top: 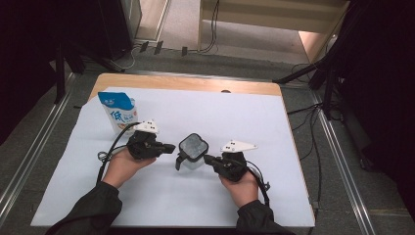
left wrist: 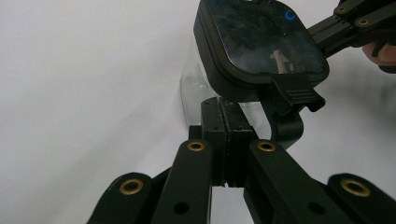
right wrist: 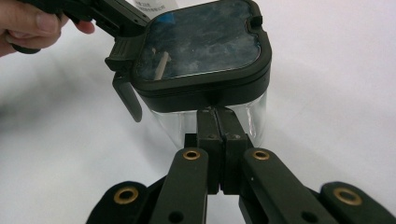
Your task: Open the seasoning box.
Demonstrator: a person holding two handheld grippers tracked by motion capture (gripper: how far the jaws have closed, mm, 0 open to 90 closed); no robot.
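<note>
Place of container (top: 192, 152): standing upright on the white sheet (top: 274, 147), between the two grippers.
Left gripper (top: 169, 147): jaws clenched together with nothing between, tips at the container's side near the latch (left wrist: 294, 93); probably pushing or steadying there.
Right gripper (top: 209, 159): jaws also clenched and empty, tips against the clear wall under the lid (right wrist: 201, 51); likely bracing from the opposite side.
Look of container: clear body, dark squarish lid with rounded corners, glossy top, latch hanging at one edge.
Behind: blue and white pouch (top: 119, 112), well apart.
</note>
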